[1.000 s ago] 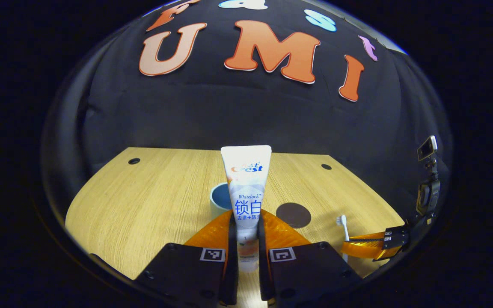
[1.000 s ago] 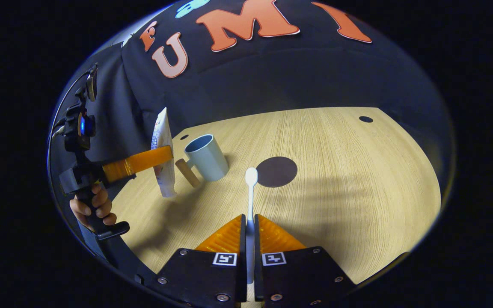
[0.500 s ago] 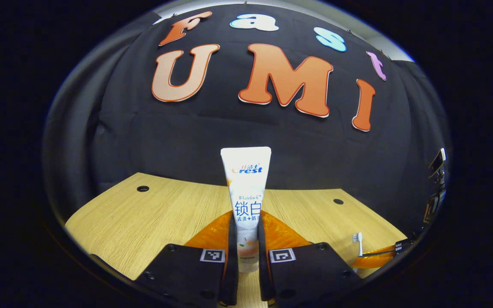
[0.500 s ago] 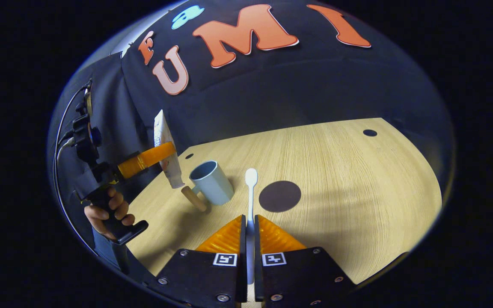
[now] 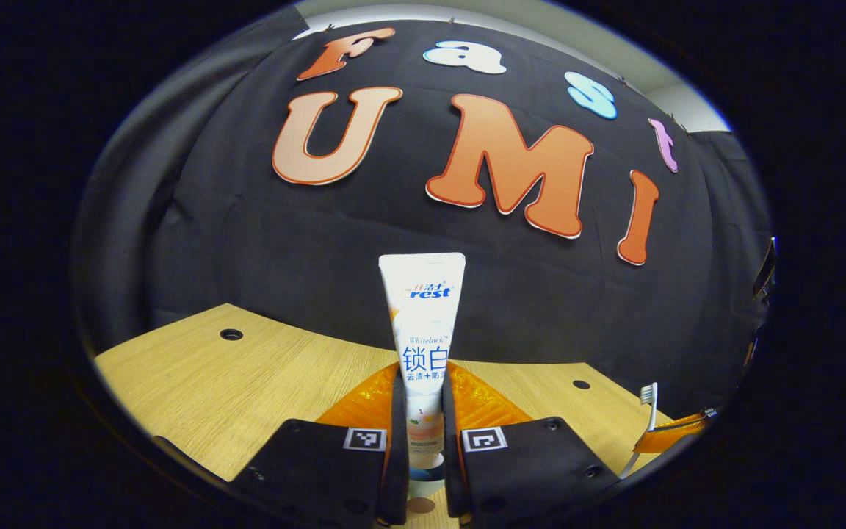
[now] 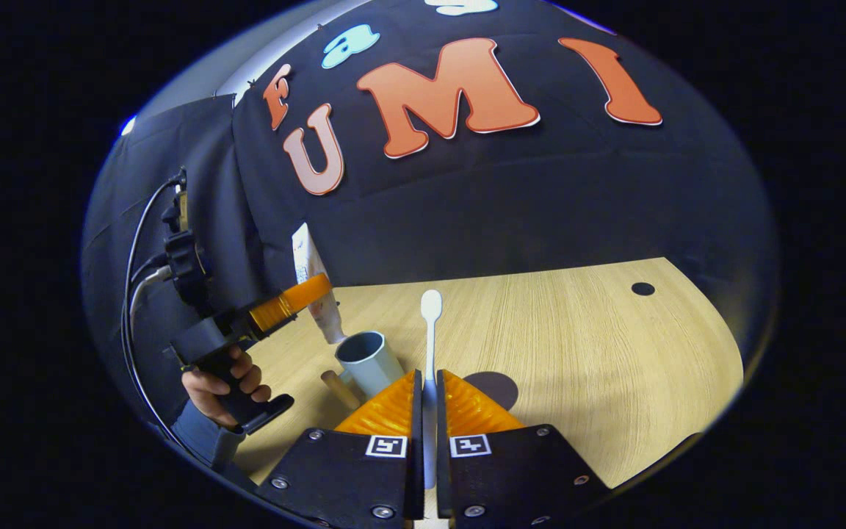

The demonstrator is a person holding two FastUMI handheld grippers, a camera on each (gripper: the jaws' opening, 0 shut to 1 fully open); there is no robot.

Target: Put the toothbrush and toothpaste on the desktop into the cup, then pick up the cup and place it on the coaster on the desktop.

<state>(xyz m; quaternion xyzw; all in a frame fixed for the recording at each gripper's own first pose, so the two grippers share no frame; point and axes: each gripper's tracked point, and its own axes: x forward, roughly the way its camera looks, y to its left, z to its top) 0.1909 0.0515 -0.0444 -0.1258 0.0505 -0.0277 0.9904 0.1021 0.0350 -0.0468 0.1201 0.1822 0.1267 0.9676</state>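
Note:
My left gripper point(image 5: 423, 378) is shut on a white toothpaste tube point(image 5: 423, 323), held upright with its cap down. The right gripper view shows that tube point(image 6: 313, 275) hanging just above a light blue cup point(image 6: 368, 360) with a wooden handle point(image 6: 338, 388). A bit of the cup rim point(image 5: 423, 474) shows under the tube. My right gripper point(image 6: 429, 386) is shut on a white toothbrush point(image 6: 430, 323), head pointing forward, lifted off the table. The dark round coaster point(image 6: 496, 386) lies right of the cup, partly hidden by my finger.
The light wooden desktop point(image 6: 577, 353) has small dark holes point(image 6: 642, 289) point(image 5: 230, 334) near its far corners. A hand point(image 6: 221, 378) holds the left gripper point(image 6: 294, 301) at the table's left. The right gripper point(image 5: 673, 433) and its toothbrush point(image 5: 648, 400) sit at the right edge.
Both grippers have risen and tilted up. The left one carried the toothpaste from beside the cup to just above its mouth. The right one lifted the toothbrush higher.

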